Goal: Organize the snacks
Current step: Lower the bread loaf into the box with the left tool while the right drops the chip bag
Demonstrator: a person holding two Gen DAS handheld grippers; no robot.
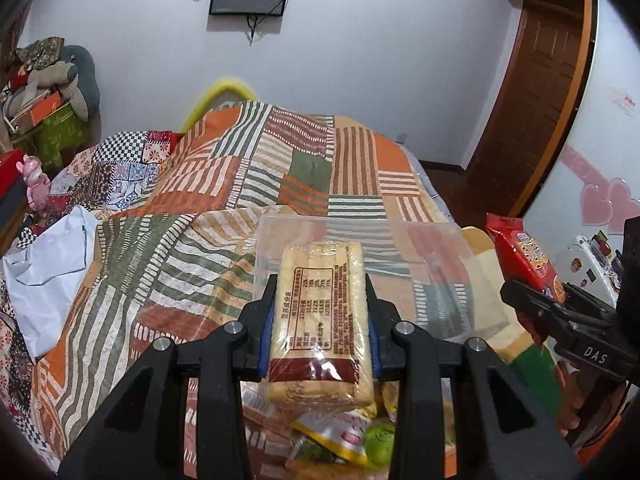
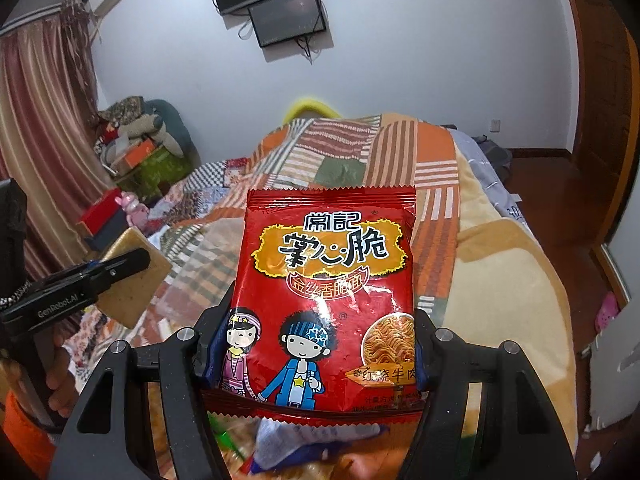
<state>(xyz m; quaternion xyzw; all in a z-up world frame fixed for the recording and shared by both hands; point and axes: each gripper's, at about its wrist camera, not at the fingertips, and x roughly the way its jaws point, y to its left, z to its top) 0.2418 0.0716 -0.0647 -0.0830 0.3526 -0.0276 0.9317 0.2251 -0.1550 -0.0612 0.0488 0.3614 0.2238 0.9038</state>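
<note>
Left gripper [image 1: 320, 312]: jaws closed partway onto a clear-wrapped biscuit pack [image 1: 319, 320], pads pressing its 2 long sides. Pack stands out forward between the fingers, printed nutrition label facing the camera, held up off the patchwork quilt [image 1: 224, 184]. Same pack appears edge-on in the right wrist view [image 2: 132, 276], to the left of the right gripper.

Right gripper [image 2: 316, 344]: jaws set wide, clamped on the 2 side edges of a red noodle-snack bag [image 2: 326, 292]. Bag is upright, front print with 2 cartoon figures facing the camera, also clear of the quilt. In the left wrist view this bag [image 1: 524, 256] sits to the right of the left gripper, well apart from the biscuit pack.

Below both grippers: loose snack packets [image 1: 340, 436], yellow and green wrappers, partly hidden by the fingers.
</note>
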